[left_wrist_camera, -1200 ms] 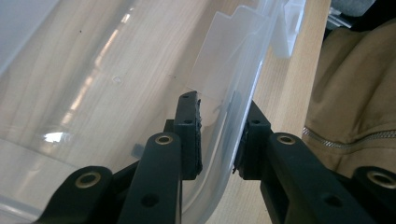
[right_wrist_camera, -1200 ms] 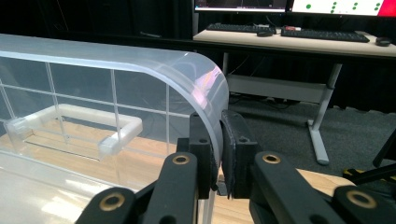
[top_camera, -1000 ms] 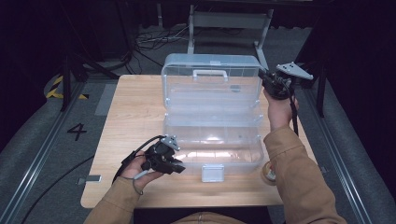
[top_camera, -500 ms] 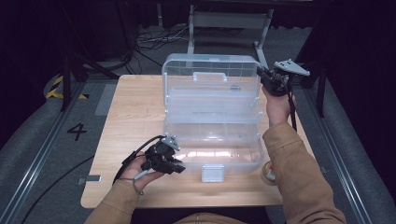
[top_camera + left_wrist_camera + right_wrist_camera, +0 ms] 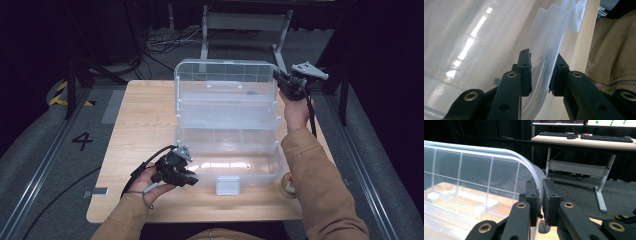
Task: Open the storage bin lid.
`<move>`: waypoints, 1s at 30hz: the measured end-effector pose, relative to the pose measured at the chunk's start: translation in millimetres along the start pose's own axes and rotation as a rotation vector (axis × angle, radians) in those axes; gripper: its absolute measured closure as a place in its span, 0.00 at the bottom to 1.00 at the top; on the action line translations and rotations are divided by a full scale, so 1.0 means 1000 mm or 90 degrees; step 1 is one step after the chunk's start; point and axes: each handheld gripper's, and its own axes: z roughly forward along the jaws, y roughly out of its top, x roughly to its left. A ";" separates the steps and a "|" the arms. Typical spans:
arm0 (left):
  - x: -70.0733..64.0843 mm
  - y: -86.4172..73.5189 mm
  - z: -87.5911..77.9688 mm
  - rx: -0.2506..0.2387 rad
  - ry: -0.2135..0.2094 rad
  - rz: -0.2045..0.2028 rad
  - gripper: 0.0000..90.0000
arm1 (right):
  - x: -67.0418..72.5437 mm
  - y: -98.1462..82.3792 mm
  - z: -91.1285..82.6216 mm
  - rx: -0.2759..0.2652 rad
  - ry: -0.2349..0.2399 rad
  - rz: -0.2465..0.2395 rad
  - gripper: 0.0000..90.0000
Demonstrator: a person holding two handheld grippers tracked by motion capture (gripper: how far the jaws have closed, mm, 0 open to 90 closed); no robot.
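Note:
A clear plastic tiered storage box (image 5: 227,145) stands open on the wooden table (image 5: 140,125). Its gridded lid (image 5: 225,75) is raised at the back. My left gripper (image 5: 192,179) lies at the box's front left corner. In the left gripper view my left gripper (image 5: 540,72) has its jaws astride the lowest tray's wall (image 5: 559,42), one pad inside and one outside, pressed on it. My right gripper (image 5: 279,80) is at the lid's back right corner. In the right gripper view my right gripper (image 5: 540,195) is shut on the lid's curved rim (image 5: 524,161).
A white latch (image 5: 227,185) hangs at the box's front edge. A roll of tape (image 5: 289,184) lies by the front right corner. A desk frame (image 5: 245,22) and cables stand beyond the table's far edge. Dark floor surrounds both sides.
My right gripper has shifted slightly with the lid's corner, and the lid has tilted a little further. The left gripper has kept still.

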 end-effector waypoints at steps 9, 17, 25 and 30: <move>0.000 -0.001 0.000 -0.005 0.003 0.006 0.83 | -0.004 -0.006 0.011 -0.003 0.001 0.003 0.94; 0.000 -0.001 0.000 -0.004 0.003 0.008 0.83 | -0.009 -0.008 0.020 0.011 0.009 0.014 0.94; 0.000 0.000 0.000 -0.004 0.004 0.010 0.83 | -0.013 -0.009 0.034 0.042 0.013 0.027 0.95; 0.000 -0.001 0.000 -0.002 0.003 0.010 0.83 | -0.016 -0.012 0.039 0.042 0.019 0.035 0.94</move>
